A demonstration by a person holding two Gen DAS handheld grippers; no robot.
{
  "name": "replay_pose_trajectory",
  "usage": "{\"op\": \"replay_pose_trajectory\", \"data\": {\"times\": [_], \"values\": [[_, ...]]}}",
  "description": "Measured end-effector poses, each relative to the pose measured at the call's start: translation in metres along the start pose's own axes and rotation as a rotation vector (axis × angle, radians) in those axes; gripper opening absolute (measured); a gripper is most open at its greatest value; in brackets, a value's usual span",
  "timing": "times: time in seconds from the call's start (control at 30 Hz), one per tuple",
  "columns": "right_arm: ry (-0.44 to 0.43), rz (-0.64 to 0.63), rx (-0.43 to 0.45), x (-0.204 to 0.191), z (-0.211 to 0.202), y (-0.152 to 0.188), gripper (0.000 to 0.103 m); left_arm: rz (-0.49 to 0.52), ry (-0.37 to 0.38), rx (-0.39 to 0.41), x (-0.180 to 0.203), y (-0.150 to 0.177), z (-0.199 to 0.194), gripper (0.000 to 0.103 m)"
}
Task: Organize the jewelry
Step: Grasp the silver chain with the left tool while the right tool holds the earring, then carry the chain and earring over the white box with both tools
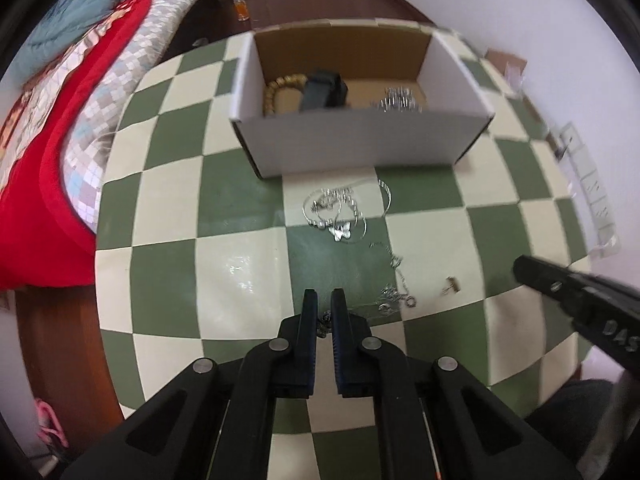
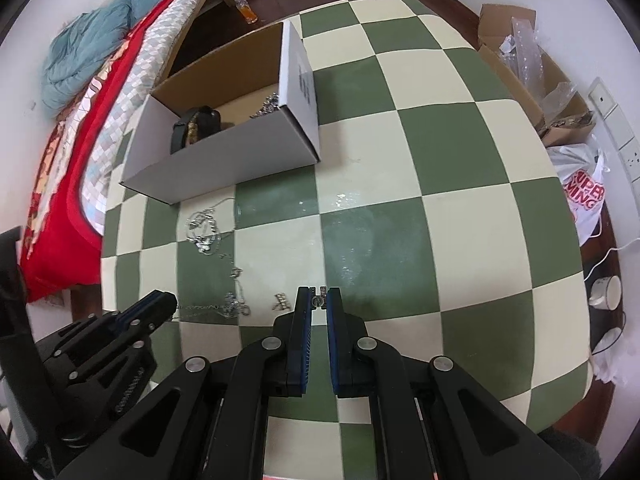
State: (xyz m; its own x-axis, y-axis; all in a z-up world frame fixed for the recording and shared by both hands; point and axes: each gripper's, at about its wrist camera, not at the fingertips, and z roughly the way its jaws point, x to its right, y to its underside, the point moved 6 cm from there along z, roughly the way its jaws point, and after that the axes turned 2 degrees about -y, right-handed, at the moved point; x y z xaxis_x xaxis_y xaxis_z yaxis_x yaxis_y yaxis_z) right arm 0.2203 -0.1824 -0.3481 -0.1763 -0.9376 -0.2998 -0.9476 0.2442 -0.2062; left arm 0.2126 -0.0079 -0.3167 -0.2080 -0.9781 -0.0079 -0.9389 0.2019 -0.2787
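Left side of the checkered table (image 1: pixel 168 280): the left gripper (image 1: pixel 324 300) is pointing steeply down with its jaws drawn nearly together, and a thin silver chain (image 2: pixel 200 307) is running out from its tip in the right wrist view; judged pinched, though in the left view the piece between the pads is only a dark blur. Just beyond it a tangle of silver necklaces (image 1: pixel 340 216), one with a butterfly pendant, is lying loose on the table, close in front of the white cardboard box (image 1: pixel 360 144). The box is already holding a beaded bracelet (image 1: pixel 280 88), a dark strap-like item (image 1: pixel 324 90) and a silver heap (image 1: pixel 396 100). Further right a small gold piece (image 1: pixel 451 285) is lying by itself. The right gripper (image 2: pixel 319 300) is likewise almost closed, clamping a small studded earring-like piece (image 2: pixel 319 295) at its tips. Step in hand, as judged: both claws are collecting pieces for transfer into the box. The next move calls for lifting clear of the tangle so the chain is not dragging its neighbours, then carrying over the near wall and releasing inside. Hard to make out: where the chain ends, how the necklaces are knotted, and the box floor behind its near wall.
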Motion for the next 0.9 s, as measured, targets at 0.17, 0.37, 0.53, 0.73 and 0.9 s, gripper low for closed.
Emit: {"op": "replay_pose_trajectory", "data": {"times": [0.17, 0.37, 0.53, 0.73, 0.9], "values": [[-0.105, 0.056, -0.001, -0.003, -0.015, -0.003, 0.008, -0.029, 0.043, 0.062, -0.011, -0.015, -0.043, 0.004], [-0.194, 0.1, 0.01, -0.008, -0.04, -0.015, 0.008, -0.042, 0.102, 0.124, -0.02, -0.046, -0.088, 0.004], [-0.203, 0.056, 0.05, -0.022, -0.067, -0.034, 0.008, -0.02, 0.122, 0.167, -0.02, -0.074, -0.121, 0.004], [-0.204, -0.009, 0.107, -0.045, -0.102, -0.069, 0.008, 0.001, 0.15, 0.215, -0.021, -0.118, -0.152, 0.004], [-0.19, -0.041, 0.144, -0.059, -0.116, -0.103, 0.008, 0.009, 0.146, 0.25, -0.024, -0.156, -0.164, 0.004]]}}
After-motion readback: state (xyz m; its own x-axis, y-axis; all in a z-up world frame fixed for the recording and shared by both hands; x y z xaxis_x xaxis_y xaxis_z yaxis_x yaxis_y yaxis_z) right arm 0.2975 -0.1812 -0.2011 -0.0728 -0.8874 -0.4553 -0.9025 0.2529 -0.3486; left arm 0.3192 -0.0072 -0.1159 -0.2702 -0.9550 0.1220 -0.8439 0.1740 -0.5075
